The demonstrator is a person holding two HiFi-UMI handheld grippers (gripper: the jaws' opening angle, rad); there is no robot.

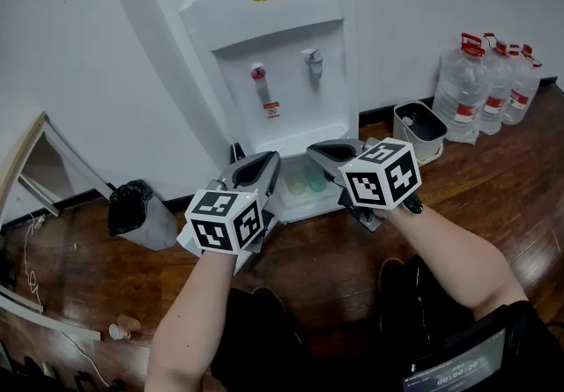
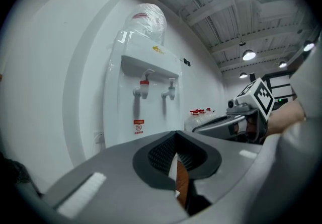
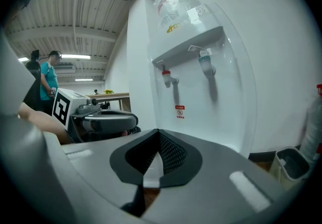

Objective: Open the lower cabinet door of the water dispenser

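The white water dispenser [image 1: 282,38] [image 2: 146,67] [image 3: 201,67] stands against the wall, with a red tap and a grey tap. Both grippers hover side by side in front of its lower cabinet [image 1: 304,181] and point at it without touching. Pale green cups show there between the grippers, which hide the cabinet door's position. My left gripper [image 1: 262,161] [image 2: 176,140] has a narrow gap between its jaws, with nothing in it. My right gripper [image 1: 319,152] [image 3: 157,137] is shut and empty. Each gripper shows in the other's view: the right gripper [image 2: 204,128] and the left gripper [image 3: 132,120].
Several large water bottles [image 1: 489,86] and a white bin [image 1: 419,129] stand right of the dispenser. A bin with a black bag [image 1: 132,210] and a wooden frame [image 1: 26,161] are on the left. A paper cup [image 1: 119,329] lies on the wooden floor. A person [image 3: 49,74] stands far off.
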